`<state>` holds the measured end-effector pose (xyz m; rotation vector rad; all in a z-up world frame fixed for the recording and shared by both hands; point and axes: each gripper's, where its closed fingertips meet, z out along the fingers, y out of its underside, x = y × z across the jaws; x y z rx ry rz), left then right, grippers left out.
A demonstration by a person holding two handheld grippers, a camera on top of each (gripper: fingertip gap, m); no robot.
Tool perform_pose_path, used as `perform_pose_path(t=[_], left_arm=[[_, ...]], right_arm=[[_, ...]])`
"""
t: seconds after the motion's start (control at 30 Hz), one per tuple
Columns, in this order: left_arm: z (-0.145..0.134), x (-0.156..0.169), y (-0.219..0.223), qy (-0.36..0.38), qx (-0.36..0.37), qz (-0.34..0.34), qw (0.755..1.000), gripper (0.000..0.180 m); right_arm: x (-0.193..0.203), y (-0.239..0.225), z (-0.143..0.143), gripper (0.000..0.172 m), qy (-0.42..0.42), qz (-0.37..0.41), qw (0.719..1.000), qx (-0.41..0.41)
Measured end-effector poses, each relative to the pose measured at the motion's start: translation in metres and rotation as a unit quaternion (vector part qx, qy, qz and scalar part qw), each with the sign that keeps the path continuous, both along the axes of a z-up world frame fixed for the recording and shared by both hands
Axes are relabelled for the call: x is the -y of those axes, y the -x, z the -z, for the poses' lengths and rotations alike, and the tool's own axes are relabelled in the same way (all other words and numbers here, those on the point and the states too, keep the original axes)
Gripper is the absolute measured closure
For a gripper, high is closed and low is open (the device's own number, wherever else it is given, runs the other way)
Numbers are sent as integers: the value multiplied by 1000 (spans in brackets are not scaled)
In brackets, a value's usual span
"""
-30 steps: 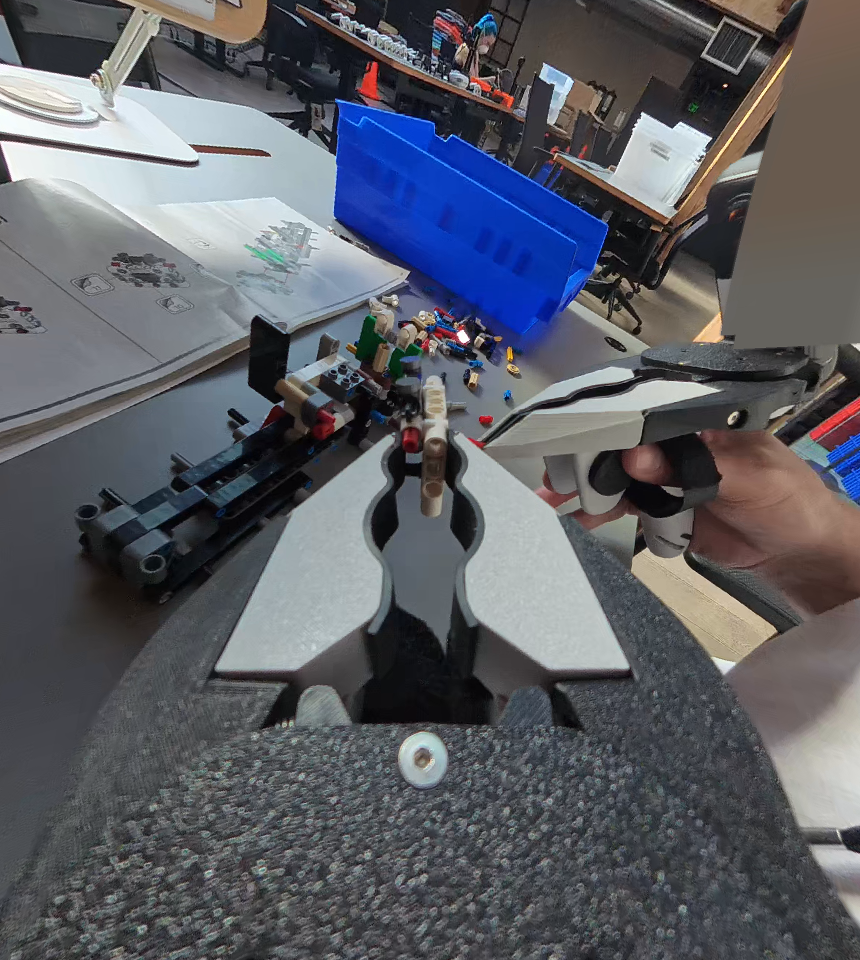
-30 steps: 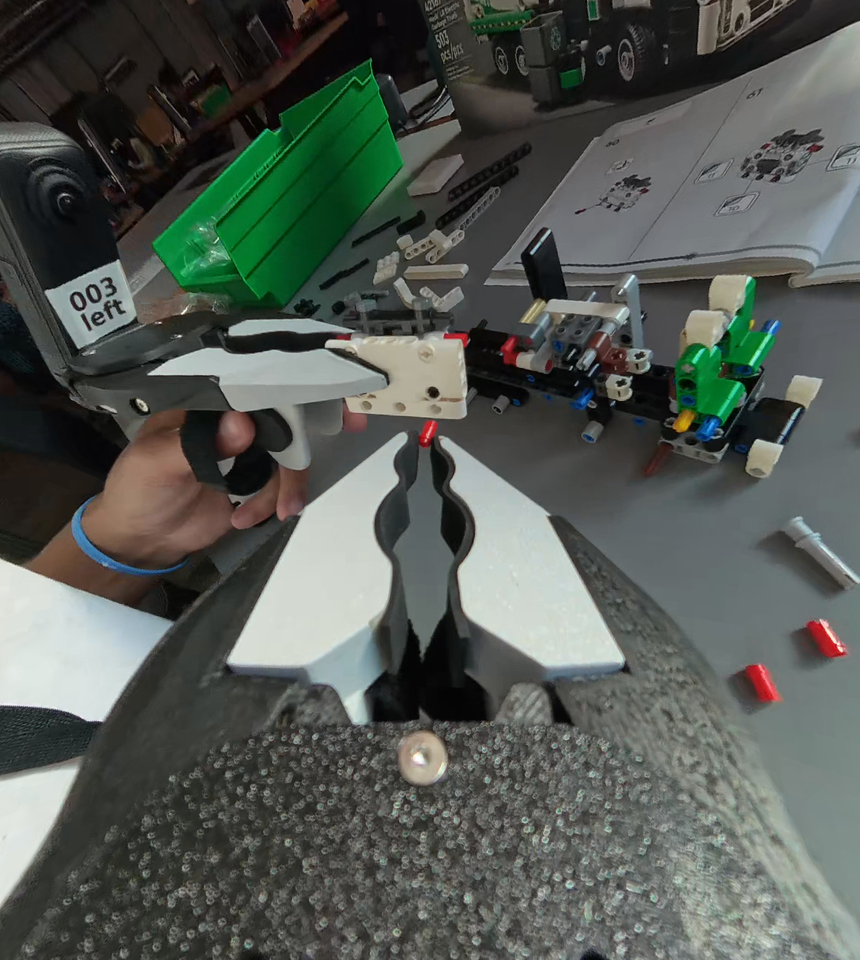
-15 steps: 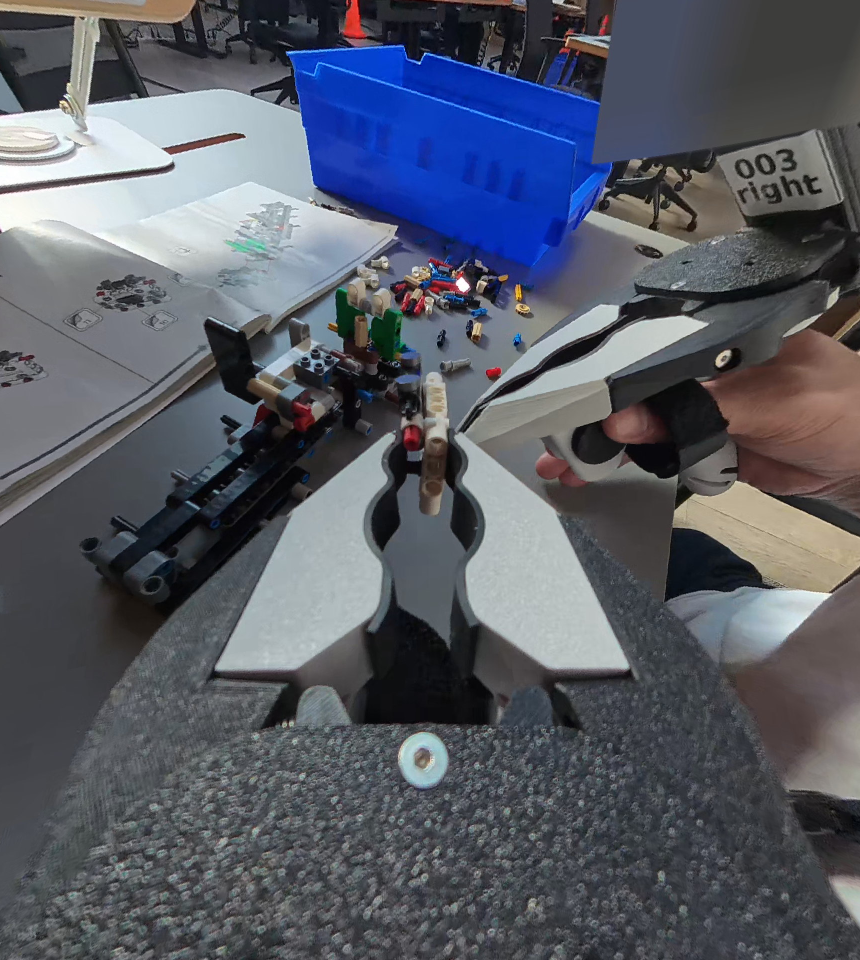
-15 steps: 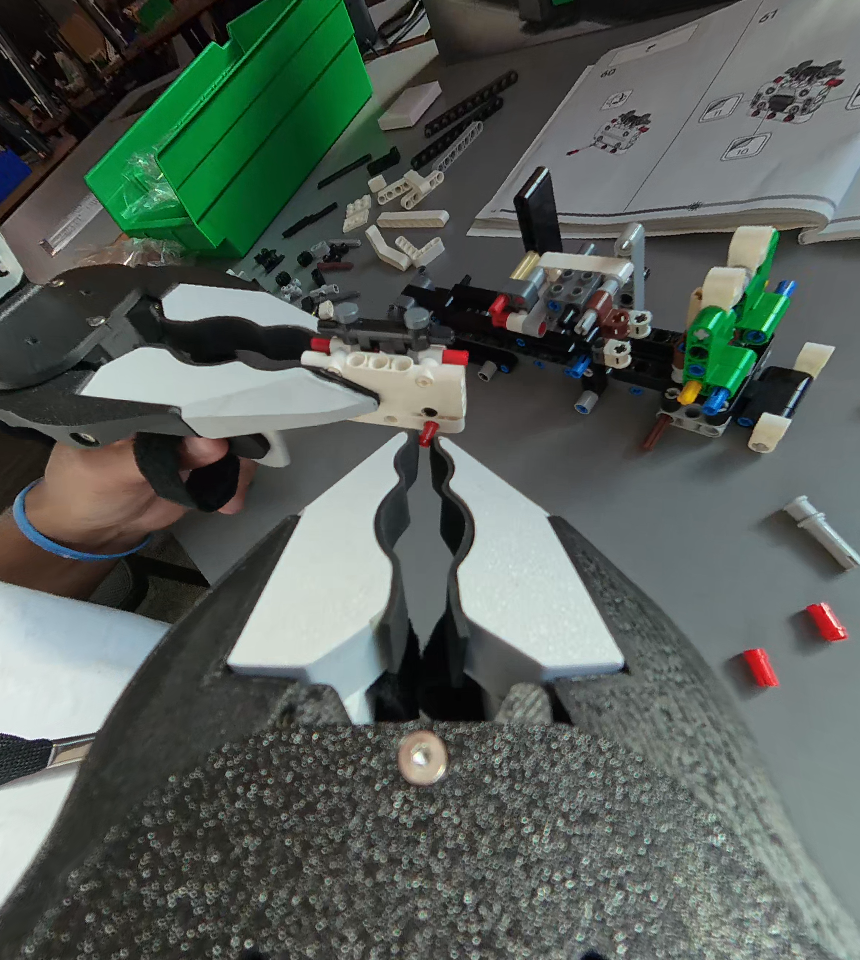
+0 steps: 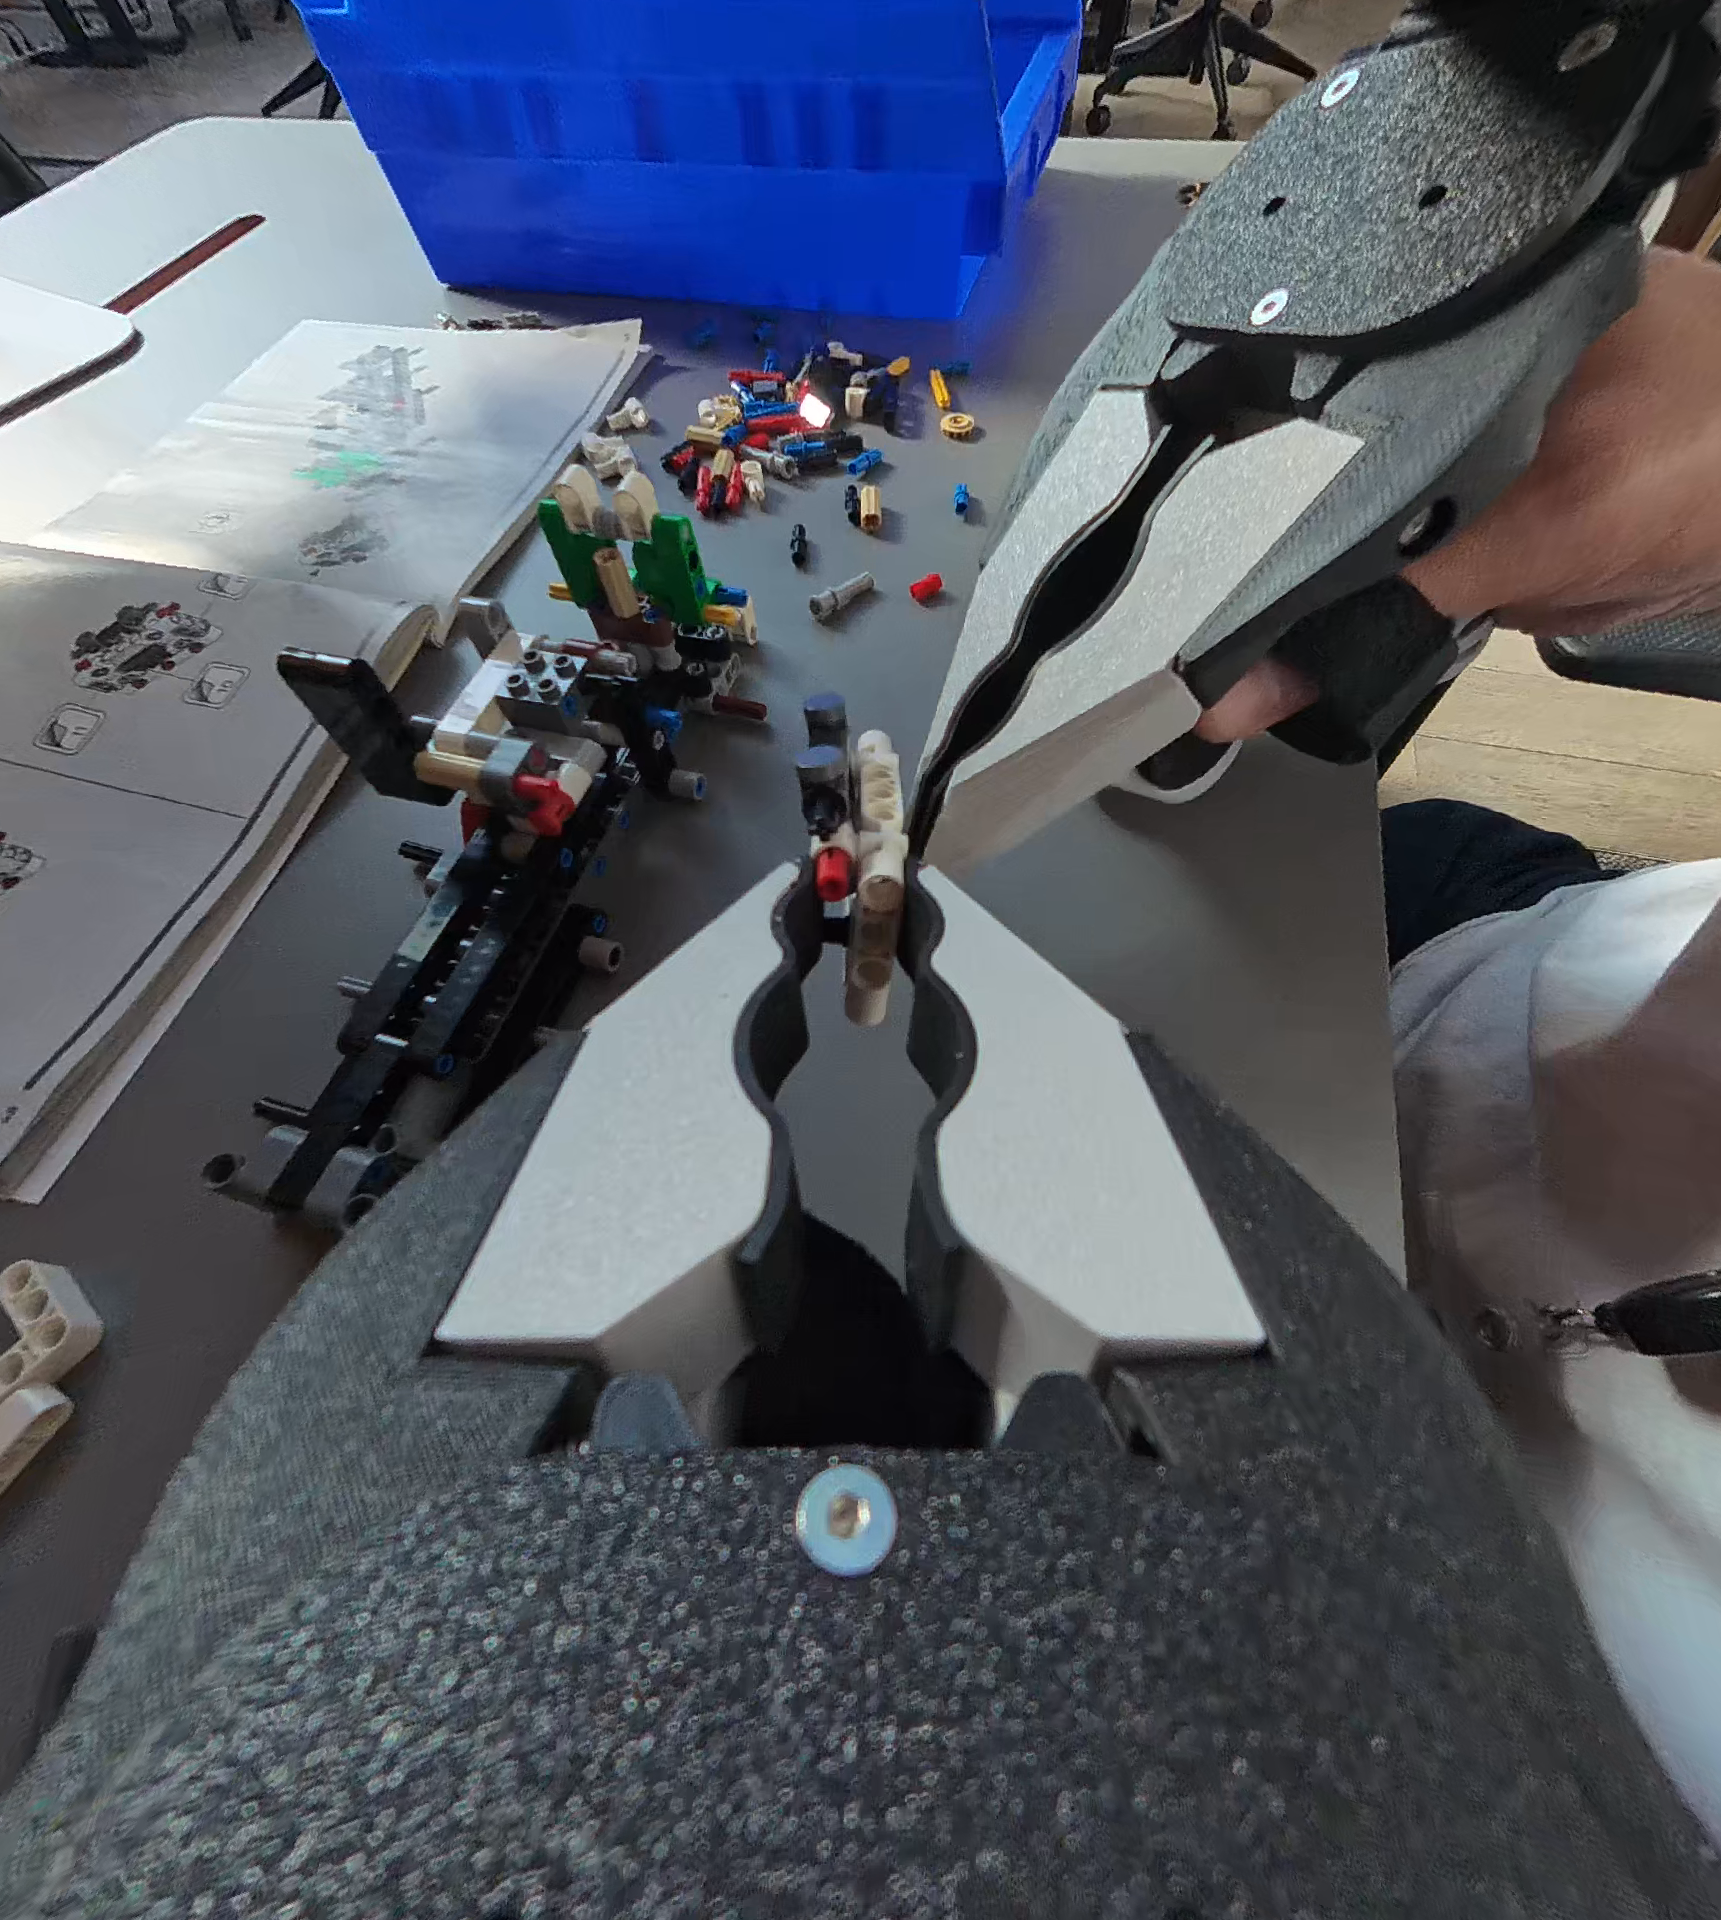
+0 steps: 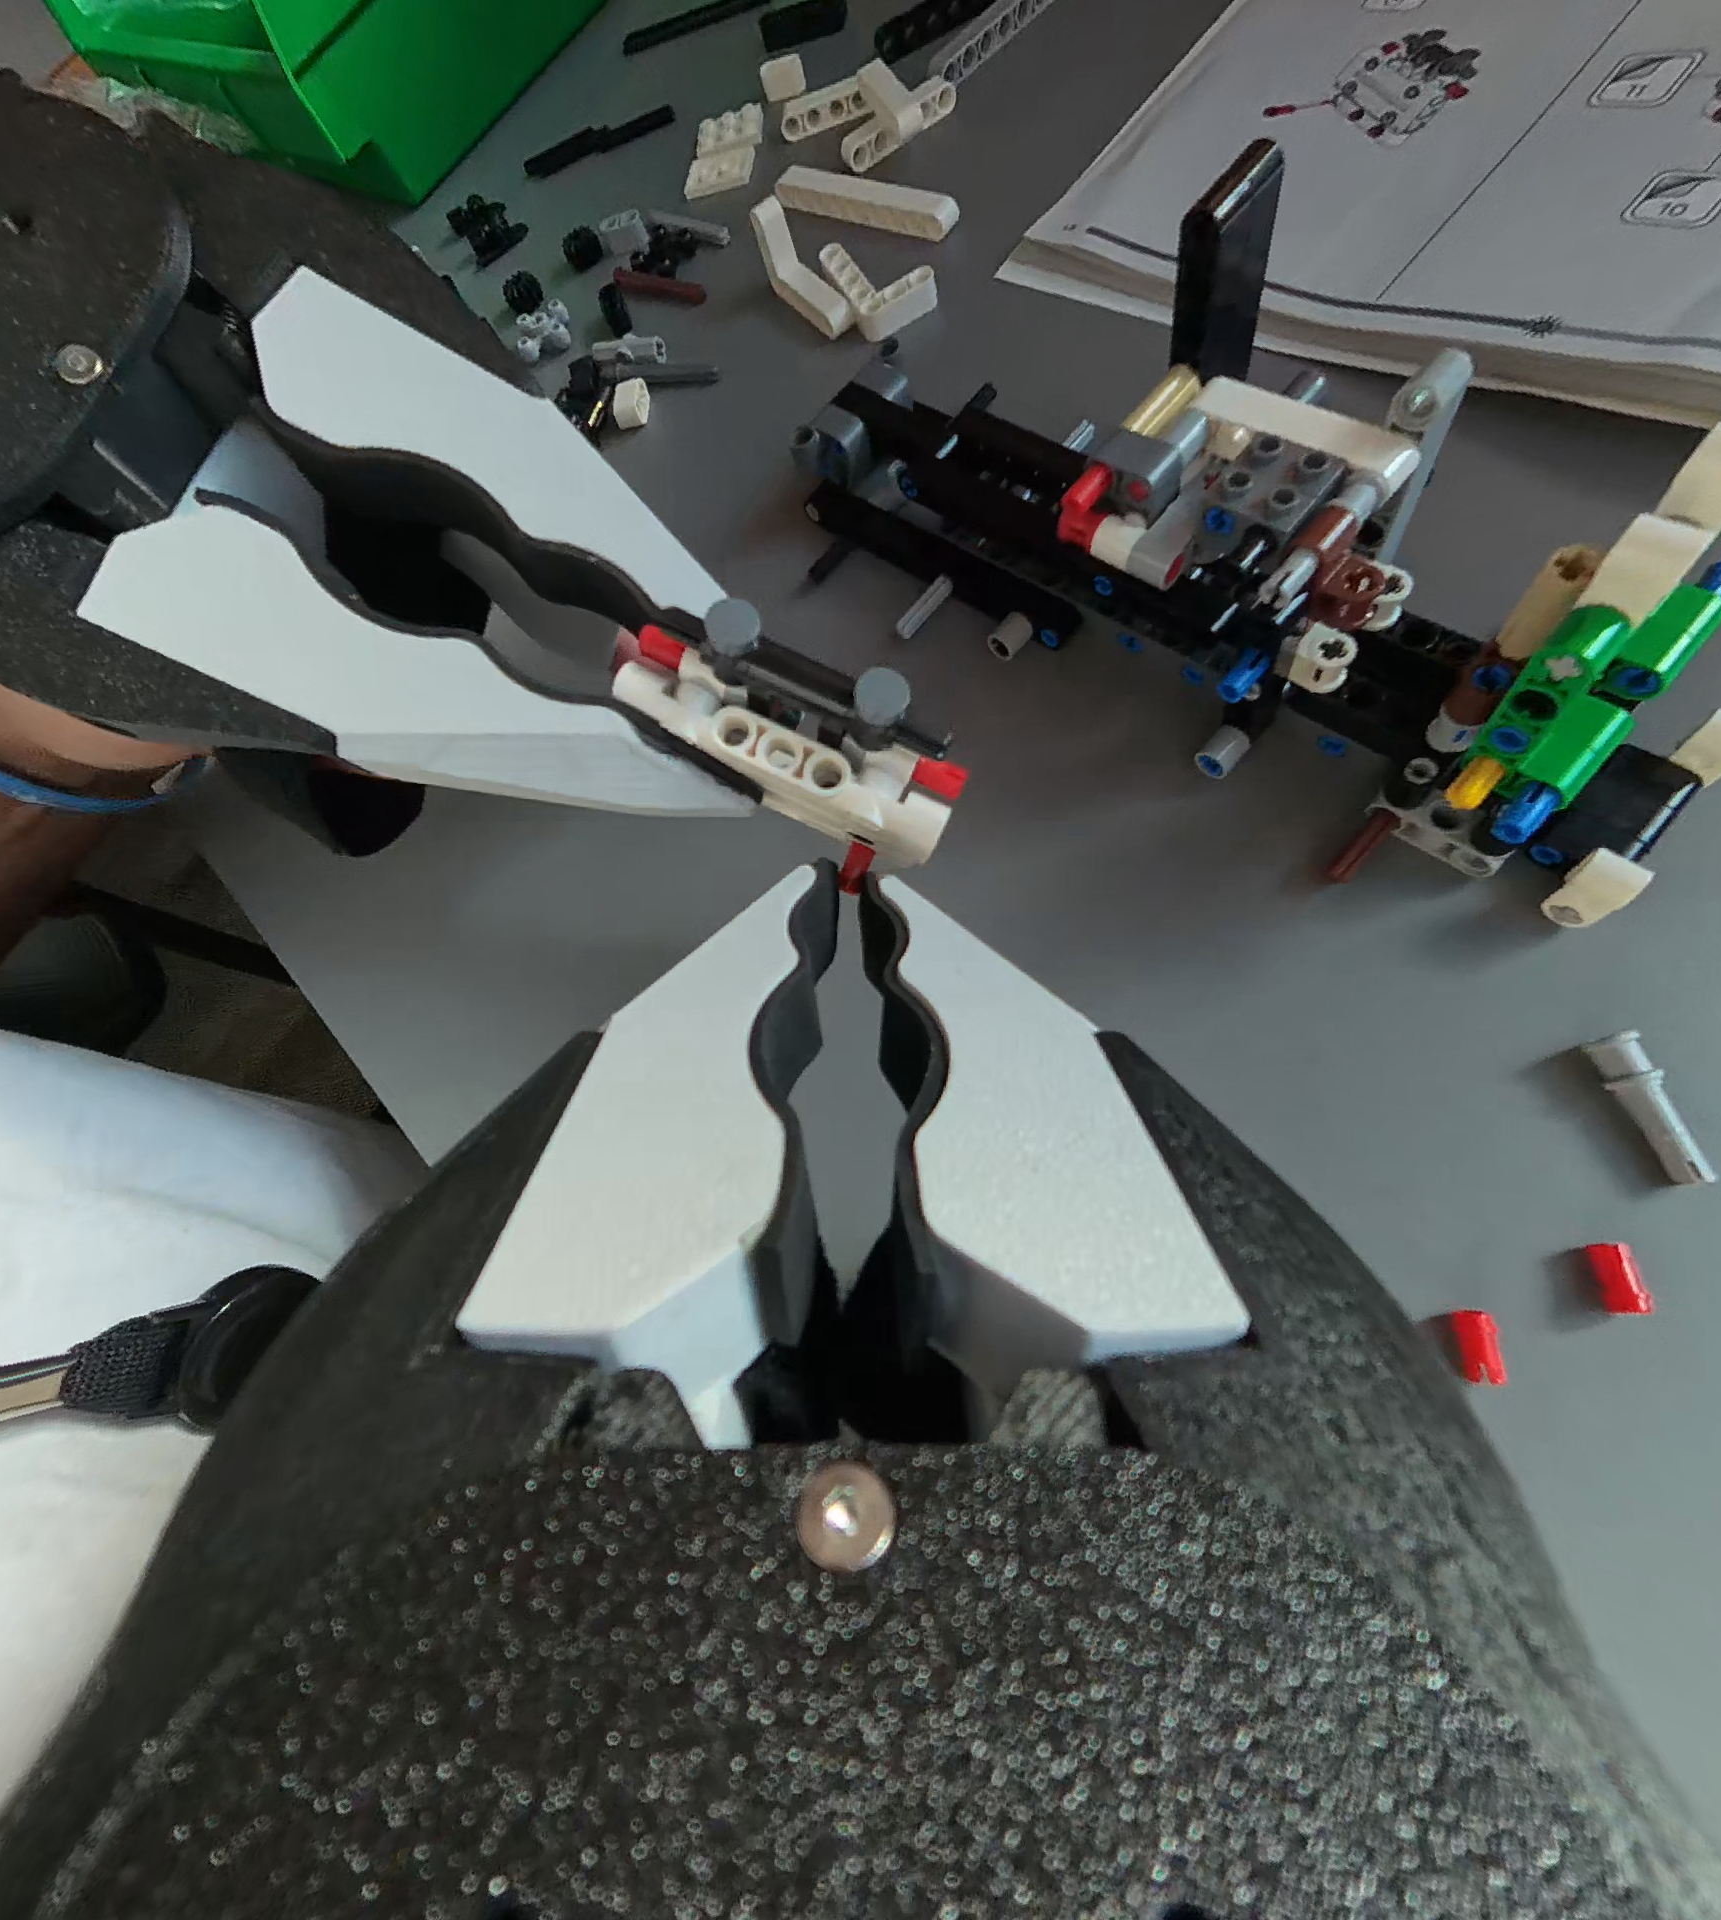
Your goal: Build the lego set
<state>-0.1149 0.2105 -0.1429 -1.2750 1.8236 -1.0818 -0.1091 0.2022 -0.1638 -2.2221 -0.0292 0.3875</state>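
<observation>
Clamping a white brick piece (image 5: 871, 883), left tongs (image 5: 858, 902) meet right tongs (image 6: 851, 883) pinching a red pin (image 6: 854, 864) beside a brick chassis (image 6: 1199, 561).

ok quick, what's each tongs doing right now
Left tongs: closed on a white brick piece.
Right tongs: closed on a small red pin touching that piece.

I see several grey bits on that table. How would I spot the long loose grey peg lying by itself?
Start at the long black vehicle frame on the grey table, then look toward the near right. The grey peg lies alone beside two small red pins: longer than they are, with a collar at one end.
</observation>
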Motion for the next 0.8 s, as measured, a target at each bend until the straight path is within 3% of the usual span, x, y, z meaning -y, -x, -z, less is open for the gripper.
perform_pose_path(t=[0.33, 0.43, 0.6, 0.73, 0.77, 0.8], left_arm=[[10, 1, -3, -33, -17, 3, 999, 169], [11, 0, -3, -1, -30, -6, 1000, 169], [-2, -9, -6, 135, -26, -48, 989, 169], [-23, -2, -7, 282, 2, -39, 959, 169], [-23, -1, -8, 293, 4, -47, 955, 169], [-18, -10, -9, 259, 6, -79, 963, 168]], right_arm=[[-2, -3, 6, 170, 9, 15, 1000, 19], [-2, -3, 6, 170, 7, 19, 1000, 21], [-7, -5, -7, 169, -51, 27, 997, 43], [-9, -4, -7, 169, -78, 33, 993, 85], [-9, -2, -9, 169, -85, 30, 991, 97], [-10, -3, -13, 169, -100, 35, 989, 105]])
